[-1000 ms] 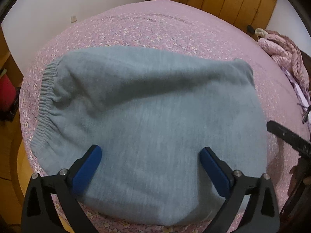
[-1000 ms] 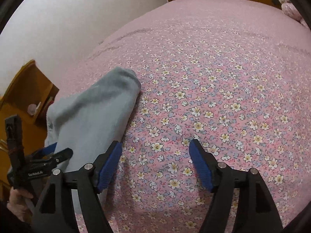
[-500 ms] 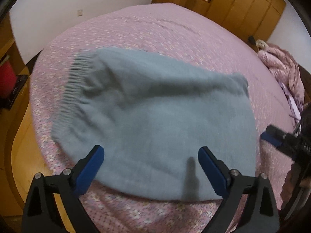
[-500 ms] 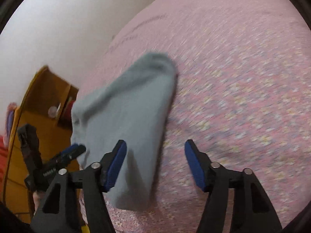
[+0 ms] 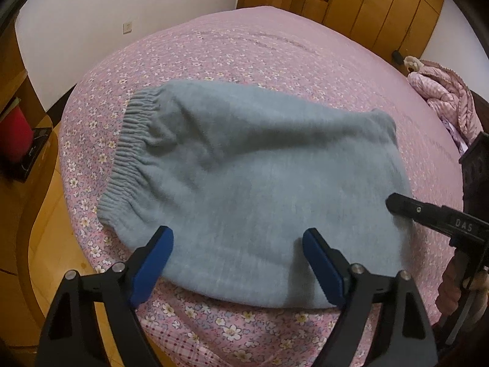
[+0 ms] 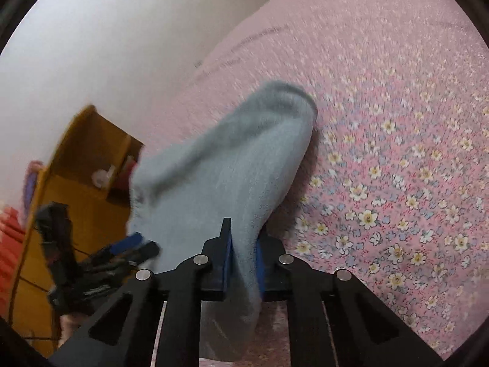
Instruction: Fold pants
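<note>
Folded grey-blue pants (image 5: 259, 177) lie on bed.

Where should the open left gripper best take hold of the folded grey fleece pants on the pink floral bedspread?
Probably the near edge of the grey fleece pants, approached from the bed's front edge: that edge lies between the left gripper fingers, away from the bulky elastic waistband.
</note>
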Motion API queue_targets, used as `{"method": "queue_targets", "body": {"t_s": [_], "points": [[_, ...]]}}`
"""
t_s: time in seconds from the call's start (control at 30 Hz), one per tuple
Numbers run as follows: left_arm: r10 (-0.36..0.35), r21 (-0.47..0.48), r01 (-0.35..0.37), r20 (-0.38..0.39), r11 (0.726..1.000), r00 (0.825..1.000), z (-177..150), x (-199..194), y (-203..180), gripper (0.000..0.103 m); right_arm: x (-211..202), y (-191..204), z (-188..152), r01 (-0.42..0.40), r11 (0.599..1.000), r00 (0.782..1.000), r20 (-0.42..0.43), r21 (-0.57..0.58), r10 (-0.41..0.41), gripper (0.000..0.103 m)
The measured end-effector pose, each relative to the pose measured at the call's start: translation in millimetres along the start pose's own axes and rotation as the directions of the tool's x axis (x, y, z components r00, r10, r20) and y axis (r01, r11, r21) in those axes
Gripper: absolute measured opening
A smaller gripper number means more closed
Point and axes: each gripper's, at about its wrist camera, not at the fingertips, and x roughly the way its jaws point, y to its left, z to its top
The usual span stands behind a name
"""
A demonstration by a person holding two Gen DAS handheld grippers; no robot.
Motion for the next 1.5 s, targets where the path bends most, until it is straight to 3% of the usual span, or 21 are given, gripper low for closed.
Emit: {"method": "queue_targets", "body": {"t_s": [0.1,0.23,0.43,0.53,0.63,0.77,1.1,1.27,1.37,1.5], "points": [[0.001,0.014,-0.001,0.003,1.0,1.0,1.6,-2.4,-3.9,0.088,-26.7,-7.2,2.6,-0.042,0.999,0.999,0.031,0.034,0.041,0.012],[-0.01,0.044,0.009,0.016,0.999,1.0,4.9,-10.6,-15.6,0.087,-65.9,-22.1,2.5,0.037,0.999,0.996,0.079,0.024,-0.038,0.012],[-0.05,0.126,0.045,0.036,0.991,0.998,11.9,-13.3,-44.0,0.087,-54.8,-48.2,-7.8,0.125,0.992,0.992,-0.03,0.028,-0.124,0.019],[-0.018,0.19,0.014,0.023,0.982,1.0,14.4,1.6,-61.0,0.087,-39.6,-61.9,-16.6,0.149,0.986,0.987,-0.077,0.079,-0.143,0.023],[0.039,0.239,-0.04,0.006,0.97,0.999,13.6,19.4,-69.7,0.087,-40.6,-67.7,-19.2,0.108,0.987,0.993,-0.058,0.117,-0.102,0.023],[0.066,0.298,-0.07,0.023,0.952,0.998,6.6,17.4,-75.1,0.087,-69.1,-67.5,-20.3,0.093,0.995,0.995,-0.024,0.042,-0.092,0.017],[-0.036,0.208,0.02,0.071,0.978,0.997,10.5,-9.4,-57.5,0.087,-87.5,7.5,5.7,0.032,0.987,0.999,0.005,-0.154,-0.031,0.015],[-0.04,0.211,0.042,-0.01,0.977,0.999,0.2,8.8,-58.3,0.087,-83.9,34.9,21.0,0.002,0.979,1.0,-0.02,-0.202,-0.006,0.015],[-0.071,0.186,0.067,0.018,0.98,0.997,2.8,-2.7,-51.9,0.087,-80.5,47.9,30.3,-0.018,0.977,0.999,-0.039,-0.211,0.01,0.015],[-0.049,0.156,0.036,0.077,0.987,0.996,7.9,-23.7,-34.8,0.087,-62.4,73.0,42.8,-0.06,0.973,0.996,-0.082,-0.224,0.042,0.015]]}}
